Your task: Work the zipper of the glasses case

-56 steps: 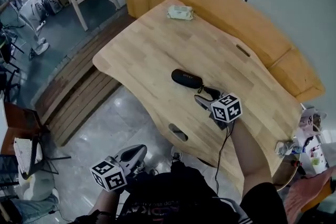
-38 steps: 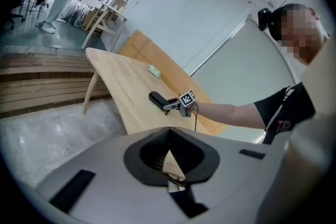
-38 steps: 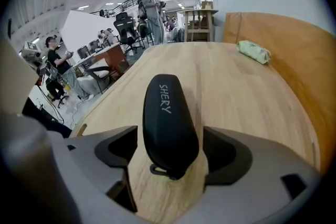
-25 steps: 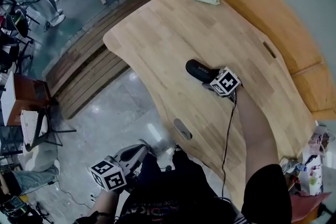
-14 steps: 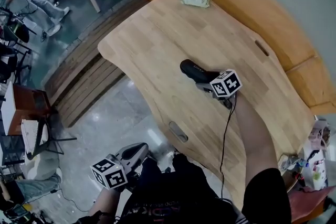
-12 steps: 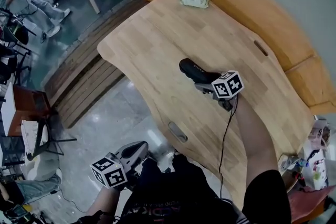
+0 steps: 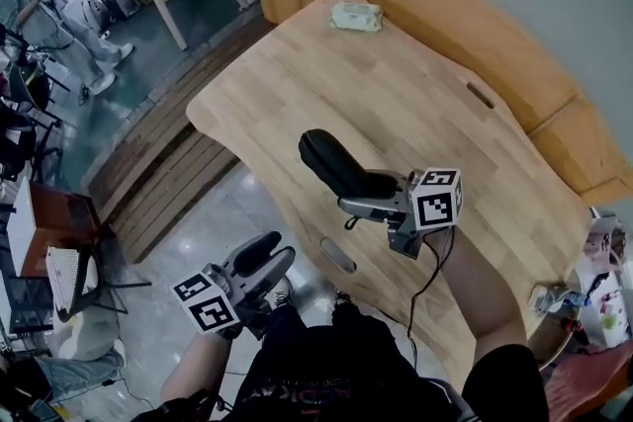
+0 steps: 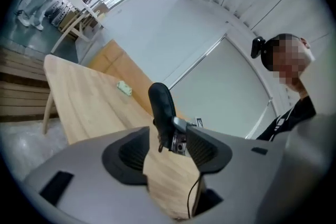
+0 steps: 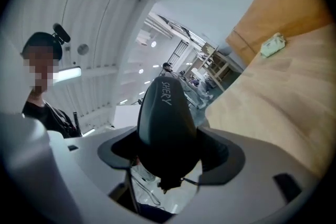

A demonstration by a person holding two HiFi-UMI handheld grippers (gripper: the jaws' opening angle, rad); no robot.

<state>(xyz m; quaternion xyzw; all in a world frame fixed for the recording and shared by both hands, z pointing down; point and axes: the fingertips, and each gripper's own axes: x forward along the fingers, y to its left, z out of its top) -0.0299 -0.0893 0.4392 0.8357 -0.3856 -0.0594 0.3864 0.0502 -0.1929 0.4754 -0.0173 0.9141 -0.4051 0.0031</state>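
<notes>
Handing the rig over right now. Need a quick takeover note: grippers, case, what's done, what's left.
Jaws of the right gripper have just closed on the glasses case, held by one end above the table.
Jaws of the left gripper, low beside the table, have just been opening; nothing between them.
Done: case picked up.
To do: bring the left gripper to the zipper pull hanging at the gripped end, work the zipper.

Head view, frame centre: glasses case [image 7: 336, 165] between the jaws of the right gripper [image 7: 364, 195], up off the table [image 7: 396, 84], over its near edge. Upper centre, on the table's far end: a packet [image 7: 356, 16]. Lower left, off the table, over the floor [image 7: 198, 232]: left gripper [image 7: 271, 257] (jaws just opening, nothing between them). Behind the table, along the upper right: a bench [image 7: 415, 0].
</notes>
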